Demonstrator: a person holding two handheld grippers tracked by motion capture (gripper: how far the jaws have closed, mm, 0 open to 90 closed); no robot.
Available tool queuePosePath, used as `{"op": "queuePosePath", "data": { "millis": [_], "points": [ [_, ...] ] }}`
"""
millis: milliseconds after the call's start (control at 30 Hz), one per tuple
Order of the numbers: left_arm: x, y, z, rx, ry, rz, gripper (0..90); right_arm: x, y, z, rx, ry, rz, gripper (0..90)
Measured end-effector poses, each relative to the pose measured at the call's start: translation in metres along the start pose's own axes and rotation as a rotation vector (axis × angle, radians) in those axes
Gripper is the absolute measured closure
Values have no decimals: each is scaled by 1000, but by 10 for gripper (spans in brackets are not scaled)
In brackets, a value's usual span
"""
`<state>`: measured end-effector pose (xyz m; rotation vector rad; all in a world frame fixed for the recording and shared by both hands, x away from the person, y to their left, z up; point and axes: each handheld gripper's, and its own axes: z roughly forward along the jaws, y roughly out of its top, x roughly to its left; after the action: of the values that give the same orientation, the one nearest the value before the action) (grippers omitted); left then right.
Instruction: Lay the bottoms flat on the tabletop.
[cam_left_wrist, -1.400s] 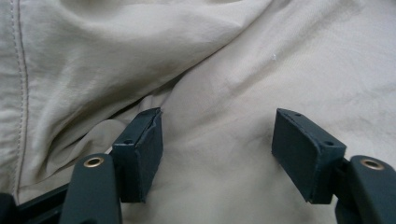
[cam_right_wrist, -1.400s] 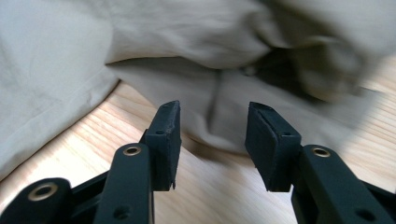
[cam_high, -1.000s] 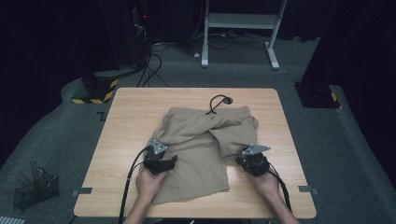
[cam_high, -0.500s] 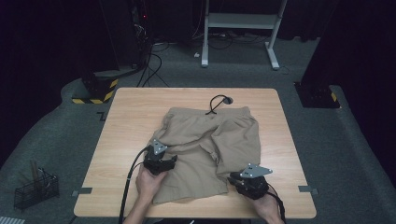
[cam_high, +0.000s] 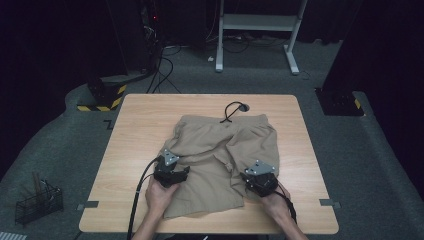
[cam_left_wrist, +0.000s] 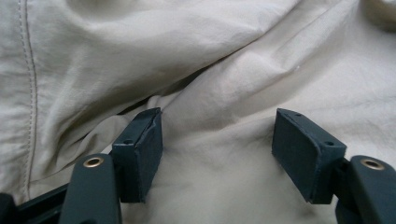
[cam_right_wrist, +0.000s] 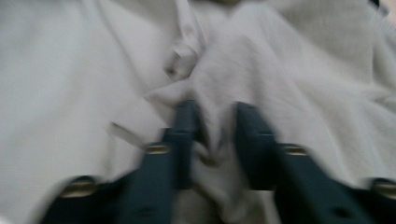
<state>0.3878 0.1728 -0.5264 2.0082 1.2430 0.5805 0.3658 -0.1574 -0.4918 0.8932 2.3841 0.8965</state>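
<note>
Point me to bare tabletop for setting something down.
Free: the strip of table left of the shorts, the strip right of them, and the far edge by the cable hole. Crowded: the near middle, around both hands.

Shorts (cam_high: 220, 150): beige woven cloth, matt, soft and creased, stitched seams. Table (cam_high: 150, 115): light wood-grain top, smooth, low sheen. Left gripper (cam_left_wrist: 217, 154) pads: dark matt rubbery plastic, brass-coloured rivets behind. Floor (cam_high: 75, 140): grey carpet, rough. Basket (cam_high: 37, 202): black wire mesh.
</note>
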Motion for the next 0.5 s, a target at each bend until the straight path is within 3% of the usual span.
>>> {"op": "queuePosePath", "data": {
  "millis": [33, 100, 233, 367, 500],
  "points": [
    [0, 0, 0, -1, -2, -3, 337, -4, -2, 3, 12, 11, 8, 877],
    [0, 0, 0, -1, -3, -4, 337, -11, -5, 4, 18, 1, 4, 895],
    [0, 0, 0, -1, -3, -4, 337, -29, -4, -12, -15, -50, -5, 897],
    [0, 0, 0, -1, -2, -4, 337, -63, -3, -29, -59, -132, 65, 895],
    [-1, 0, 0, -2, -5, -5, 342, -98, -12, -21, -19, -212, 121, 887]
  ]
}}
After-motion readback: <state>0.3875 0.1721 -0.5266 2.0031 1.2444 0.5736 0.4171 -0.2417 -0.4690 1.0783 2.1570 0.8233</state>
